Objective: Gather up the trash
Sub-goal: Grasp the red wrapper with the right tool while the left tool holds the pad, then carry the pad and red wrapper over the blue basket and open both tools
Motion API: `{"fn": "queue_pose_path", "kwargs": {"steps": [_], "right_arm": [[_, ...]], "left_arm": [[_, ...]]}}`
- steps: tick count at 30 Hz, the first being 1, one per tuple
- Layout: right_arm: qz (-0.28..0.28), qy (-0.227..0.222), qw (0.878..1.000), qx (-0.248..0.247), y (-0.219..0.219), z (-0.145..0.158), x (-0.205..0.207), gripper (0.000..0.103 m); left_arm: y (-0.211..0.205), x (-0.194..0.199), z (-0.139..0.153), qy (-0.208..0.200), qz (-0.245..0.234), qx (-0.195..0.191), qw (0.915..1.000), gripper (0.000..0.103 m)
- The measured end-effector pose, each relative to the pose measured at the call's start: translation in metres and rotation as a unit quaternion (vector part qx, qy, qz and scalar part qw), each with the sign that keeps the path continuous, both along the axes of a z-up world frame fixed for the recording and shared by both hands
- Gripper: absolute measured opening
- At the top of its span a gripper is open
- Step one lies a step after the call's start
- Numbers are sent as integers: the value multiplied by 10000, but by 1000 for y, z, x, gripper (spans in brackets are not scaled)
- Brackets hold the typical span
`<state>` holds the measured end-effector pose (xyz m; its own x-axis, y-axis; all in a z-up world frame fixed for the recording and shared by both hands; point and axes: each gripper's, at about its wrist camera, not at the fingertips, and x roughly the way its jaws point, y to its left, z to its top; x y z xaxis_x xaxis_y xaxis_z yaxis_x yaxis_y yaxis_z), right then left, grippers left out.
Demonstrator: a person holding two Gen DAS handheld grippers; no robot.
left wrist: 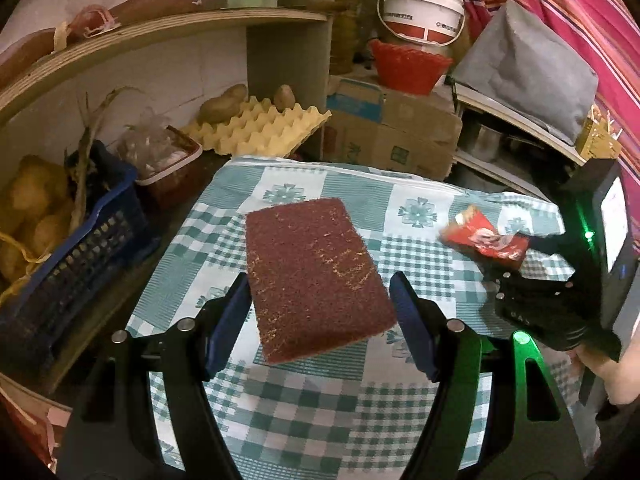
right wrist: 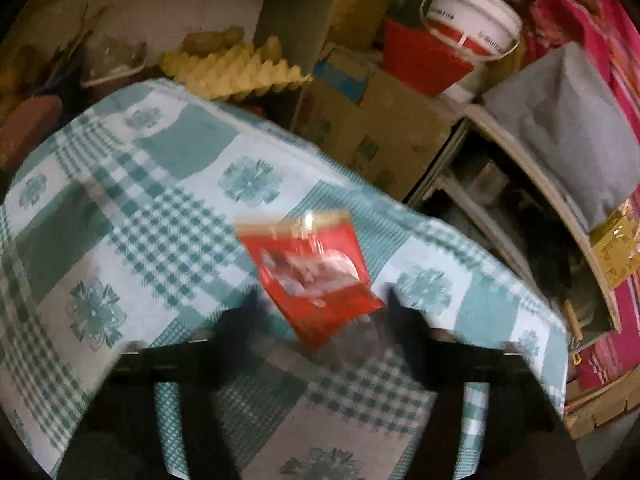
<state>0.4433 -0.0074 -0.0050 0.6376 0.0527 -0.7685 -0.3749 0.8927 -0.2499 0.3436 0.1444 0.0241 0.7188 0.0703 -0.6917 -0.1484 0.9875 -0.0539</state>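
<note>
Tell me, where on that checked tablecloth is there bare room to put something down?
The checked tablecloth is bare near the camera, below the maroon scouring pad, and along its far edge by the egg tray. It is crowded on the right, where the right gripper meets the red wrapper.

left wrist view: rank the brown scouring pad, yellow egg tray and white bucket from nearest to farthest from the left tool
1. Brown scouring pad: between the fingers of the left tool, above the checked cloth.
2. Yellow egg tray: beyond the cloth's far edge, left of centre.
3. White bucket: top right, on the stacked boxes.
</note>
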Motion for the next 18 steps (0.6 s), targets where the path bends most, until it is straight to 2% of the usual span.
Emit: {"fn": "queue_pose_path", "kwargs": {"steps": [3,4,6,8,10,18], "right_arm": [[29,-55,10000,35,-3,0,-1,33],[44,-51,9999,74,-5,1,-2,24],[68,-76,9999,114,-8,3,-5,20],[91,-112,9998,135,-9,4,-8,11],[74,-196,9997,162,-12,6,-12,8],[-177,-434,9982,384,-50,27,-35,7]], "left_arm": [[-4,-2,1,-25,-40,-8,10000,69],[-6,-2,2,-34,-55,4,10000,69],[-8,-3,2,-47,-87,25,9999,69],[-10,-3,2,-54,-97,26,9999,69],[-10,-3,2,-55,-102,11,9999,69],[-17,-4,6,-88,-134,-41,9999,69]]}}
